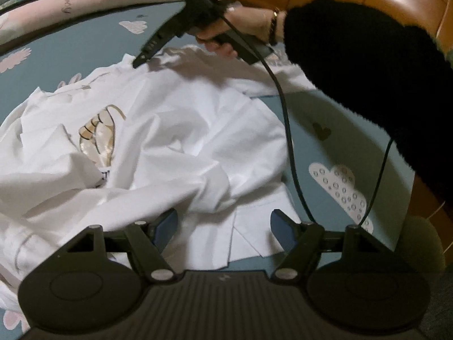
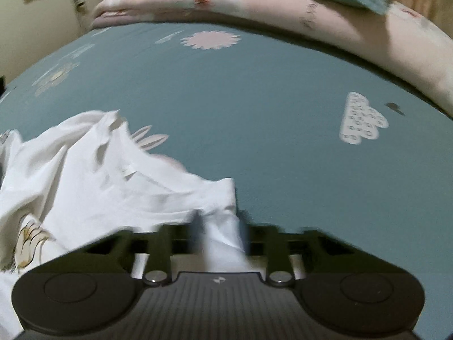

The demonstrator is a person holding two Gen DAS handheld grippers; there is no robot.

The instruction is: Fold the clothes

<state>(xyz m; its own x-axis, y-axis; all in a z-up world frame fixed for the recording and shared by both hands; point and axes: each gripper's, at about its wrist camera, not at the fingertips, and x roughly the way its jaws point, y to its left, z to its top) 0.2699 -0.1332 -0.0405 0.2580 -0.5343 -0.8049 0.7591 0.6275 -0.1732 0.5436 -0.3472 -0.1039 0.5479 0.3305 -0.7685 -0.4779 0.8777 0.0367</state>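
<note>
the right gripper [image 2: 219, 226] pinches the crumpled white shirt's [image 1: 170, 130] edge at lower centre; the left gripper [image 1: 223, 226] gapes empty. best to draw the cloth flat before creasing.

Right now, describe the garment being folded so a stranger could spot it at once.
Start at the teal patterned bedsheet. On it lies a crumpled white cotton T-shirt, pinched at one edge by the right claw. Its gold line-drawn print distinguishes it from the pink floral quilt behind.

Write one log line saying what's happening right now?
left gripper: open above crumpled white printed T-shirt | right gripper: shut on shirt edge | surface: teal patterned bedsheet | fold: not done
</note>
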